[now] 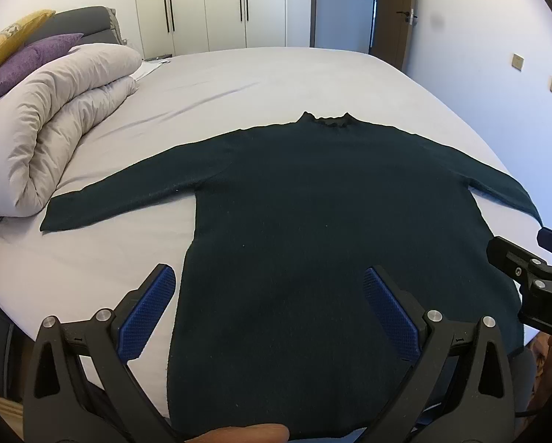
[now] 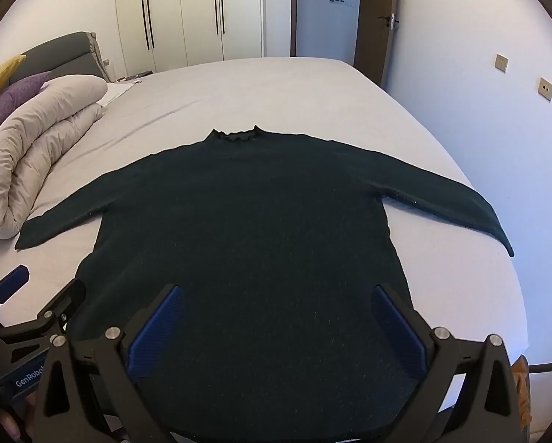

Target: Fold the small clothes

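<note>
On the bed (image 1: 276, 74) a dark sweater (image 1: 313, 203) lies flat; sleeves spread.

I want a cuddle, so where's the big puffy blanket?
In both views the rolled-up duvet sits on the left side of the bed, beside the purple pillow and just beyond the dark sweater's left sleeve.

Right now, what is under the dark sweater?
The dark sweater lies flat, sleeves spread, on the light bed sheet, which shows all around it. Whatever lies directly beneath the knit is covered.
</note>
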`<state>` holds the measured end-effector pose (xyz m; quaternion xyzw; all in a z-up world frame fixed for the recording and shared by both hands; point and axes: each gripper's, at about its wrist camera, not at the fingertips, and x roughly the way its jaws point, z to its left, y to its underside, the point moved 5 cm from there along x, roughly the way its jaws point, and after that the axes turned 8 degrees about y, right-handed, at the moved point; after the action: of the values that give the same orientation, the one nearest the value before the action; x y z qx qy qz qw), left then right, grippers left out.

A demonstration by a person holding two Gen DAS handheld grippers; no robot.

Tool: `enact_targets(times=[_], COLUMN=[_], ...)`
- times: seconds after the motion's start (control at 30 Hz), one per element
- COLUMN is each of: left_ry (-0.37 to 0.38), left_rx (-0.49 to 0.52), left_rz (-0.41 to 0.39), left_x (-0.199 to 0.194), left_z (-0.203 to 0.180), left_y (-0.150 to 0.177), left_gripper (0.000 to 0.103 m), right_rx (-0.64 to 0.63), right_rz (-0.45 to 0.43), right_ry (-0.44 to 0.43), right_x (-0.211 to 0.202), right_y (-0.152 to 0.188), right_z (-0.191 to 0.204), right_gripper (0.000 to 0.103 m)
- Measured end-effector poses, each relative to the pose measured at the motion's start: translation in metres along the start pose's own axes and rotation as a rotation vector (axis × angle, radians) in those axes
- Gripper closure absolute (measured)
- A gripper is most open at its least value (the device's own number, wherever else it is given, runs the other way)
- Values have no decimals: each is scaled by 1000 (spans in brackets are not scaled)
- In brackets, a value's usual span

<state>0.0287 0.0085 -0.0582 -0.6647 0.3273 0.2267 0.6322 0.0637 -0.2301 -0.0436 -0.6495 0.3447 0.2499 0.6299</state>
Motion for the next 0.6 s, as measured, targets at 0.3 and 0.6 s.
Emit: enact_targets(times=[0.3, 0.6], left_ry=[5, 14], left_rx=[-2, -11], left_rz=[19, 23], left_x=[5, 5], left_z=[2, 0], left_y=[14, 12], left_gripper=[0, 0], right_rx=[-3, 5], right_rz=[21, 21], right_ry=[-4, -14], right_x=[5, 7], right_y=[10, 9], right_z=[3, 1], right_gripper=[0, 0])
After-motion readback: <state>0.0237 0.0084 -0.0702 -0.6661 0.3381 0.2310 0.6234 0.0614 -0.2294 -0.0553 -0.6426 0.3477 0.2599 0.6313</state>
